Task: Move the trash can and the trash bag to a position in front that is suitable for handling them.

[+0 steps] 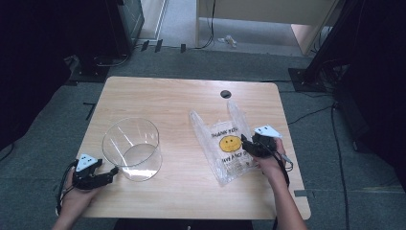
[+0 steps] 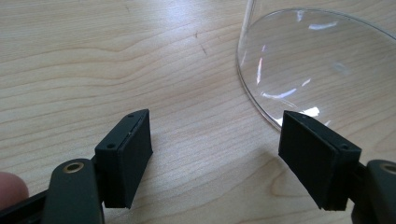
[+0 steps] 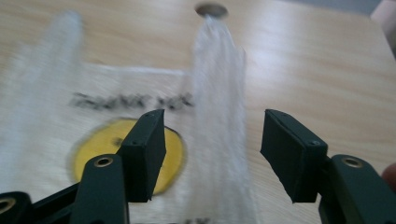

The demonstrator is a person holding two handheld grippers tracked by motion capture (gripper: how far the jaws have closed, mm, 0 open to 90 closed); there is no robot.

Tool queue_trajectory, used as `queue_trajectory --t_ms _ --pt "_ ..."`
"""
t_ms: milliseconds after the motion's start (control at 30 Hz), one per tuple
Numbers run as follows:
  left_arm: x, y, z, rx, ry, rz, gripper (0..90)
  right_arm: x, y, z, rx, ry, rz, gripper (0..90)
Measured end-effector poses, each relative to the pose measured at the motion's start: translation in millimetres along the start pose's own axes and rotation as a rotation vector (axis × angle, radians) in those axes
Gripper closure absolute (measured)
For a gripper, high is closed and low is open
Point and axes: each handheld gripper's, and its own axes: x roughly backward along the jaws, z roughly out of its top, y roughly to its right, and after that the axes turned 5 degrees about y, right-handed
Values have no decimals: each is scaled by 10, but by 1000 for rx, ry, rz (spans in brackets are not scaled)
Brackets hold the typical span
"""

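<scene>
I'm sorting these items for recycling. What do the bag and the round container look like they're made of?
The bag looks like thin, translucent plastic film: wrinkled, lying flat, the wood showing through it, with a printed yellow smiley. The round container is clear and glossy, with sharp highlights on its wall; rigid plastic or glass, the look leaves that open.

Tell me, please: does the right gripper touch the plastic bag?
Apart. In the right gripper view the right gripper has open jaws, and the plastic bag lies beyond them, with nothing pressed between the pads.
</scene>
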Motion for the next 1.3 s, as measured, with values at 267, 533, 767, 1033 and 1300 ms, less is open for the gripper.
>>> queue_trajectory --t_ms 267,533,767,1033,1300 --pt "2 -3 0 3 0 -2 250 -87 154 -345 -116 -93 -59 732" --pt "1 -1 0 0 -1 -1 250 261 -65 -572 -220 -62 -60 692" --pt "22 -50 -7 54 20 -28 262 624 -271 -408 -178 -52 153 497" --pt "26 -88 -7 84 27 -35 272 270 -234 -150 18 -35 104 422" --pt "25 -74 -10 72 26 -50 276 9 -305 -374 53 -101 134 675"
